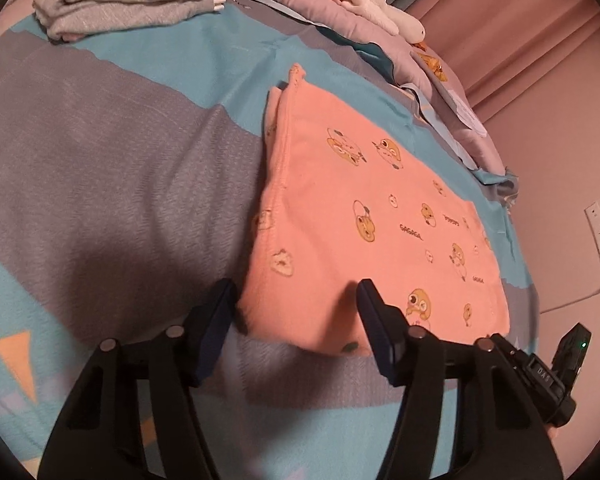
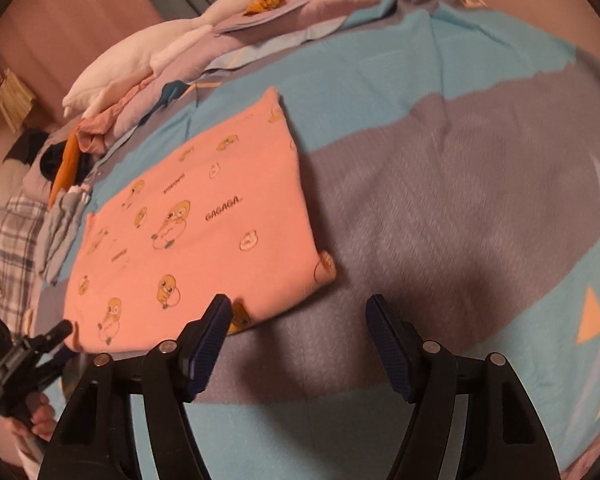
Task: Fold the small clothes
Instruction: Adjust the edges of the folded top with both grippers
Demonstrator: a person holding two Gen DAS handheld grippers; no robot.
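Bed sheet [image 1: 100, 160], teal and grey, filled both views, pink curtain [image 1: 520, 20] behind. Folded pink garment [image 1: 360, 208] lay flat just ahead of left gripper [image 1: 296, 300] and right gripper [image 2: 300, 316]. Both jaws apart, holding nothing.

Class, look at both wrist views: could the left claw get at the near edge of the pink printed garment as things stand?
Probably yes. The left claw stands open right over the near edge of the pink garment, which lies flat on the bedspread, with nothing between them.
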